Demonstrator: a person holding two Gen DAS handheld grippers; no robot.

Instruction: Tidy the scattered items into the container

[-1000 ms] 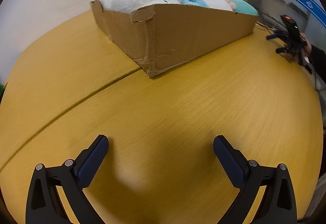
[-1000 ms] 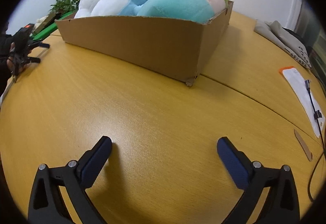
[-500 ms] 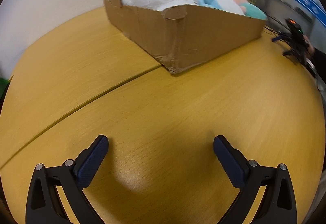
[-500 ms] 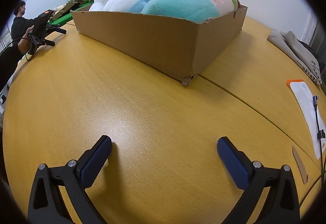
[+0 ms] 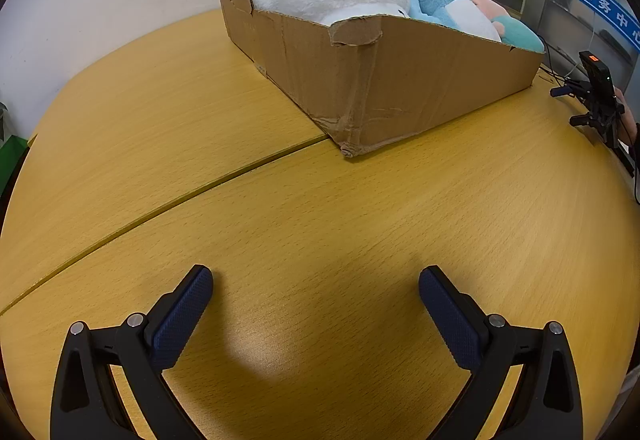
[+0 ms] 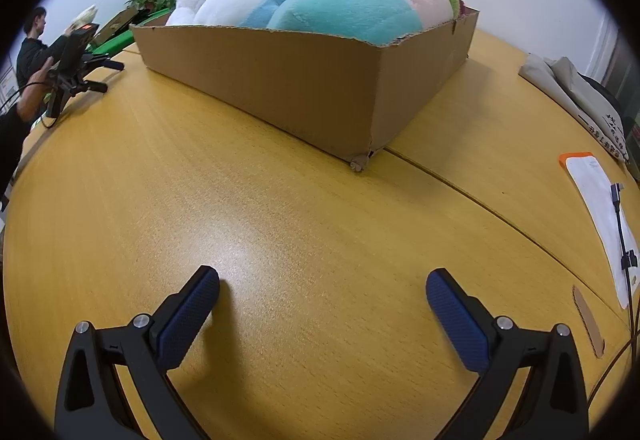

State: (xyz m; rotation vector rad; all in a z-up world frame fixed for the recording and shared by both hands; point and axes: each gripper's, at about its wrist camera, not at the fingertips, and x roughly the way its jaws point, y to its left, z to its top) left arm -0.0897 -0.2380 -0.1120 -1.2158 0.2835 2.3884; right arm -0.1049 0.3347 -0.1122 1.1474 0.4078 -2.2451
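Cardboard box of plush toys beyond both spread, empty tongs.

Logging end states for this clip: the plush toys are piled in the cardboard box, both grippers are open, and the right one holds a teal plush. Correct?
Not quite. The right gripper holds nothing, as the right wrist view shows; the teal plush lies in the cardboard box. The left gripper is open too.

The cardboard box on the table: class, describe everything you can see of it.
The cardboard box is a shallow, open-topped tray of plain brown corrugated card with torn, ragged rims and a crushed near corner. It sits flat on the wooden table, its corner at the tabletop seam. Plush toys fill it and bulge above the rim. No gripper touches it.
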